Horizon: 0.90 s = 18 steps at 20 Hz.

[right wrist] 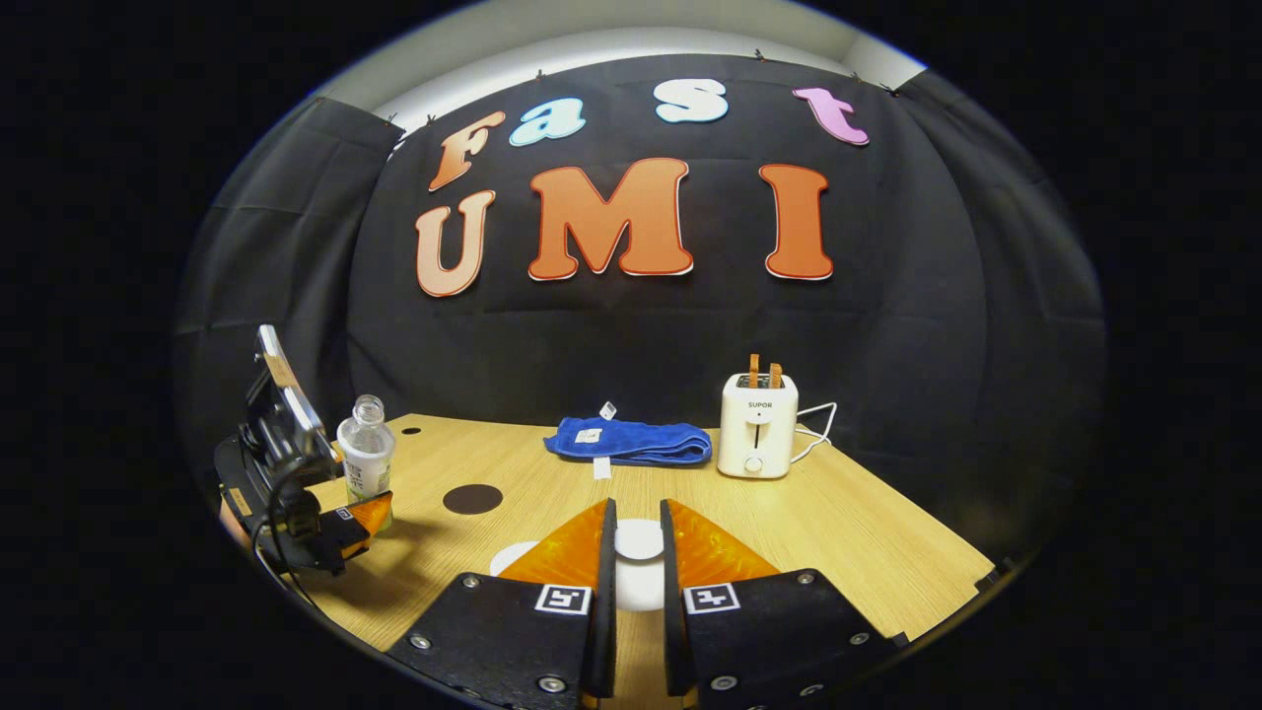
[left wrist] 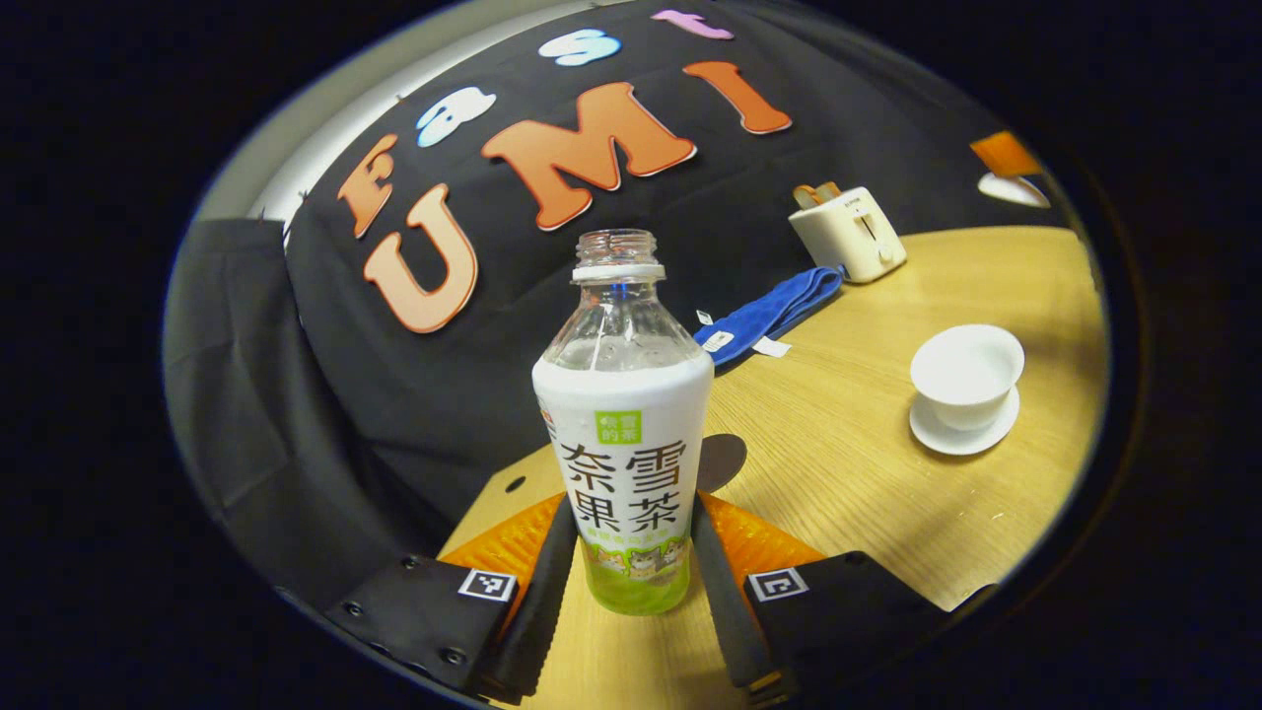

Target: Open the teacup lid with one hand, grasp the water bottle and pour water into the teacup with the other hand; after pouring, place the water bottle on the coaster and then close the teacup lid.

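On the wooden table [right wrist: 848,532]: one uncapped water bottle [left wrist: 624,434] clamped in the left gripper [left wrist: 631,582], one teacup [left wrist: 966,375], one toaster [right wrist: 756,426]; right gripper [right wrist: 636,562] pinches the lid [right wrist: 638,538].

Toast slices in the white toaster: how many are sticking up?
2: both brown toast slices stand side by side in the slots of the white plastic toaster, at the table's back beside the folded blue towel.

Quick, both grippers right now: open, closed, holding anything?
Left gripper: closed on the water bottle, which stands upright on the table.
Right gripper: fingers close around the white lid; a firm grip cannot be told.
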Tool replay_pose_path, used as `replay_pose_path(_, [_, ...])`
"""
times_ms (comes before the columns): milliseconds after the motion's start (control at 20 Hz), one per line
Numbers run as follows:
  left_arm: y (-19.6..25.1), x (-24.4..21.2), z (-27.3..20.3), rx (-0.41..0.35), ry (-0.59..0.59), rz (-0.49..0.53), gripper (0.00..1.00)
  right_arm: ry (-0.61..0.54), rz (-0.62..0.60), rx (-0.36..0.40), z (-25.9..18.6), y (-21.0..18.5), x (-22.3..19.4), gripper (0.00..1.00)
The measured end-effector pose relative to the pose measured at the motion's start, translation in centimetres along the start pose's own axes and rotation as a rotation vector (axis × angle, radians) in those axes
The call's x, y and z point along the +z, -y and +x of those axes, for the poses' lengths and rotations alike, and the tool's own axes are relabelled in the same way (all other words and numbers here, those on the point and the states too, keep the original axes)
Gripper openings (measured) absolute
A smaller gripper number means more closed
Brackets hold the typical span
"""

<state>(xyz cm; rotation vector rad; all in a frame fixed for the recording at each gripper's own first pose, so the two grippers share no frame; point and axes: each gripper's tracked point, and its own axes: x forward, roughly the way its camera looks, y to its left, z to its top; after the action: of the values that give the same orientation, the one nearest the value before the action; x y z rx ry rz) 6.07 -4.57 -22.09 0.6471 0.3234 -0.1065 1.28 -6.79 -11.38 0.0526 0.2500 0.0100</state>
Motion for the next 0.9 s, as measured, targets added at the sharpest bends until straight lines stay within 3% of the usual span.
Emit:
replay_pose_path(150, [1.7, 1.1, 1.4, -0.024, 0.040, 0.195, 0.70, -0.007, -0.010, -0.027, -0.4, 1.4, -0.7, 0.20])
replay_pose_path(550, [3.9, 1.6, 1.2, -0.071, 0.070, 0.527, 0.69, -0.007, 0.029, -0.060, -1.5, 3.6, -1.5, 0.20])
replay_pose_path(900, [4.2, 4.5, 2.3, -0.064, 0.120, 0.813, 0.69, -0.017, 0.038, -0.081, -1.9, 4.9, -2.2, 0.20])
